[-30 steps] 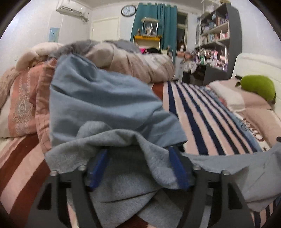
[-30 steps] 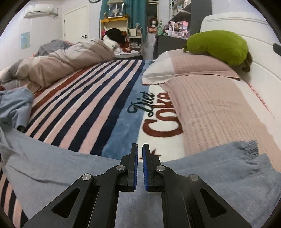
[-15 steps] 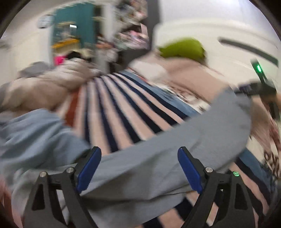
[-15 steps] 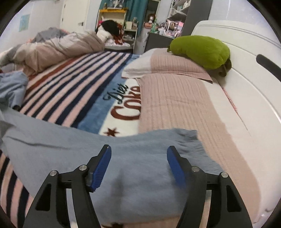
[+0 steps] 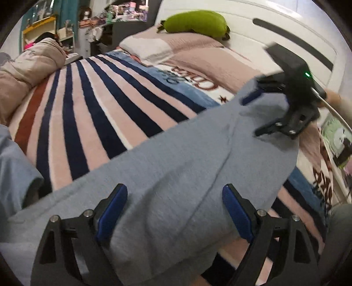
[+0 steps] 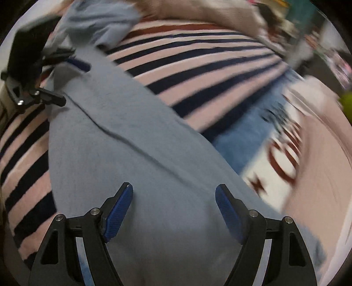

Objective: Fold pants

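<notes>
Grey-blue pants (image 5: 176,162) lie stretched across the striped bed blanket (image 5: 92,105). My left gripper (image 5: 175,204) is open just above one end of them, holding nothing. My right gripper (image 6: 173,202) is open above the other end of the pants (image 6: 132,140), also holding nothing. Each gripper shows in the other's view: the right one (image 5: 259,114) at the far end of the pants, the left one (image 6: 66,81) at the upper left. A long seam crease runs along the pants.
A light blue garment (image 6: 101,19) lies bunched beyond the left gripper. A beige duvet (image 5: 28,66), pink pillows (image 5: 184,48), a green plush (image 5: 195,22) and the white headboard (image 5: 275,37) border the bed. Shelves stand at the back.
Both grippers let go of the pants and opened wide. The left wrist swung from the clothes pile toward the headboard; the right wrist turned back along the pants.
</notes>
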Available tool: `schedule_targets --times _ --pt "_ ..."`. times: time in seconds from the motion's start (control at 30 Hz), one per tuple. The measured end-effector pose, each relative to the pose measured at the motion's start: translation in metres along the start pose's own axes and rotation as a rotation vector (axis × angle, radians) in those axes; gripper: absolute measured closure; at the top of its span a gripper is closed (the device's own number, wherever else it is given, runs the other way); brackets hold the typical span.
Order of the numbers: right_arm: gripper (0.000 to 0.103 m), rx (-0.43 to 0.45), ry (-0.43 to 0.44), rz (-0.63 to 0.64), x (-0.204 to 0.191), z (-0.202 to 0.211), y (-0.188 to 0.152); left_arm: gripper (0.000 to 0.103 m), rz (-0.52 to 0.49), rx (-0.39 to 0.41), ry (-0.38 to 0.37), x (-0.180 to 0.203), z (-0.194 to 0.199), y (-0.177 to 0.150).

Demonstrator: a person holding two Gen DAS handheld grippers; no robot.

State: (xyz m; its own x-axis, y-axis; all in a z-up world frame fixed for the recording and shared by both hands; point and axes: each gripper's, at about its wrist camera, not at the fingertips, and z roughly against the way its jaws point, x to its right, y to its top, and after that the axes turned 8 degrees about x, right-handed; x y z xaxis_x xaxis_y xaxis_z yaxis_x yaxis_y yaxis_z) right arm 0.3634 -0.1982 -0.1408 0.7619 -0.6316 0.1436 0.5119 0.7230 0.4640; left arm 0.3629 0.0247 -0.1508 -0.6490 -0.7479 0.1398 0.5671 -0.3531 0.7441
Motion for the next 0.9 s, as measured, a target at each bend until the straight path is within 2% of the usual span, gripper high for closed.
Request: schedule_targets --times 0.1,0.17,0.2,0.27,0.33,0.43,0.47,0.5,0.53,0.57,0.6,0.73,0.9 --pt "0.029 -0.042 0.052 0.058 -0.008 -0.027 0.013 0.034 -0.004 -0.039 0.012 0.000 -0.007 -0.009" --pt "0.029 -0.092 0.072 0.084 -0.009 -0.043 0.017 0.053 0.002 -0.050 0.025 -0.002 -0.007 -0.013" --pt "0.029 -0.107 0.085 0.078 -0.009 -0.047 0.017 0.058 0.008 -0.050 0.022 -0.003 -0.006 -0.014" --pt "0.029 -0.149 0.131 0.034 -0.003 -0.052 0.014 0.080 0.018 -0.048 0.004 -0.004 -0.002 -0.014" --pt "0.029 -0.193 0.176 -0.001 0.003 -0.053 0.007 0.097 -0.002 -0.050 0.017 0.000 -0.005 -0.012" --pt "0.035 -0.212 0.187 0.013 0.005 -0.049 -0.004 0.099 -0.006 -0.032 0.016 0.004 -0.003 -0.010" --pt "0.045 -0.211 0.182 0.022 0.003 -0.046 -0.008 0.099 -0.002 -0.026 0.018 0.005 -0.002 -0.009" --pt "0.060 -0.211 0.176 0.032 0.001 -0.043 -0.010 0.099 -0.008 -0.010 0.033 0.006 0.001 -0.007" --pt "0.069 -0.212 0.163 0.053 -0.003 -0.040 -0.013 0.099 -0.022 0.001 0.054 0.008 0.002 -0.007" --pt "0.090 -0.212 0.152 0.075 -0.007 -0.038 -0.017 0.099 -0.041 0.010 0.074 0.010 0.003 -0.006" --pt "0.096 -0.218 0.144 0.090 -0.010 -0.036 -0.020 0.099 -0.060 0.022 0.093 0.013 0.004 -0.005" --pt "0.099 -0.187 0.069 0.134 -0.022 -0.030 -0.028 0.100 -0.089 0.051 0.150 0.018 0.004 -0.003" --pt "0.100 -0.083 -0.119 0.129 -0.022 -0.022 -0.020 0.100 -0.066 0.107 0.234 0.010 0.004 0.011"
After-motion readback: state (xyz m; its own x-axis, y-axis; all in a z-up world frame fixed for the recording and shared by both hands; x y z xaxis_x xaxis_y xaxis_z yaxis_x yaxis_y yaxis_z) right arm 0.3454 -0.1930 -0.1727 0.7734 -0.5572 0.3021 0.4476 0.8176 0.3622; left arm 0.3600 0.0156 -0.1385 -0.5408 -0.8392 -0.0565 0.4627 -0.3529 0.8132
